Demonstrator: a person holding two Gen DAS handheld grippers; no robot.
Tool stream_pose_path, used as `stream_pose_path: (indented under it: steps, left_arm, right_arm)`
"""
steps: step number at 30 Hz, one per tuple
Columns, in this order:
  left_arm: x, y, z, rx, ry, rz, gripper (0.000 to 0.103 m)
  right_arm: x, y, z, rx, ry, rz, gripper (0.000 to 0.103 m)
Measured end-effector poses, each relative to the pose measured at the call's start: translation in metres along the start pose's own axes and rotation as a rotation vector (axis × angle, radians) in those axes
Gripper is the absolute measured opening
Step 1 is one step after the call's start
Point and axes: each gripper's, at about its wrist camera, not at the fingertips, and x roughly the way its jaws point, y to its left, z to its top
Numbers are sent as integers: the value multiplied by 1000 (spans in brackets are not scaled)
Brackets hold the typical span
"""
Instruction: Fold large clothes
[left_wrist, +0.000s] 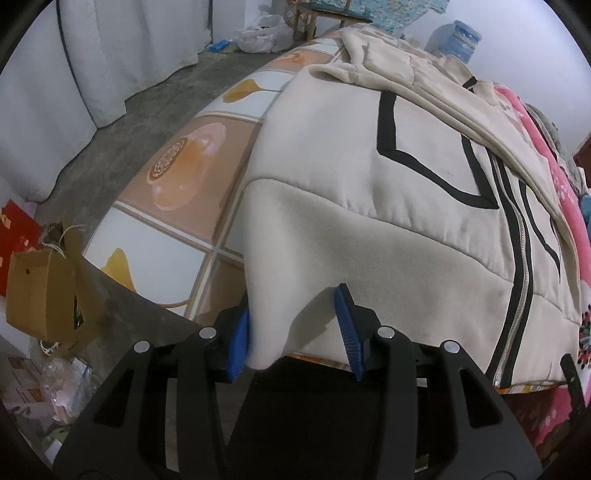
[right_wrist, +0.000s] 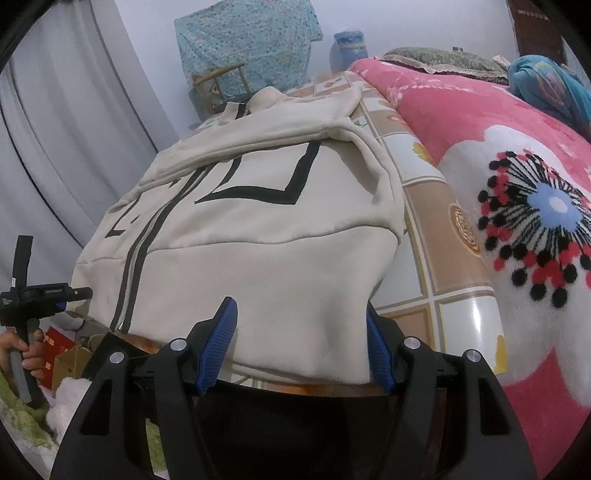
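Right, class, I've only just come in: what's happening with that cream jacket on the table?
A person holds a gripper in each hand at the near hem of a cream zip-up jacket spread on a table with a patterned cloth. The left gripper has the jacket's left hem corner between its blue pads, fabric bunched against one pad. The right gripper straddles the right hem corner, jaws wide. A pink floral blanket lies alongside. No fold of the hem has begun.

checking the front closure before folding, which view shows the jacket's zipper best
The right wrist view: the zipper runs in plain sight from the hem up the cream jacket, fairly near the lens. The left wrist view shows the zipper too, but squeezed toward the distorted right edge.
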Motion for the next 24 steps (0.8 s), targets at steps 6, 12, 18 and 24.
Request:
stream_pose_path:
  steps: [6, 12, 18, 24]
  left_arm:
    - [-3, -13, -6, 30, -38, 69, 37]
    - [-4, -37, -7, 129, -55, 187, 29]
    - [-6, -40, -7, 113, -77, 236, 15]
    - [-4, -40, -4, 115, -69, 273, 9]
  right_arm:
    - [1, 4, -3, -56, -22, -112, 32]
    - [2, 6, -3, -101, -34, -147, 22]
    - [-1, -1, -3, -73, -40, -103, 14]
    - [-4, 1, -4, -72, -50, -93, 11]
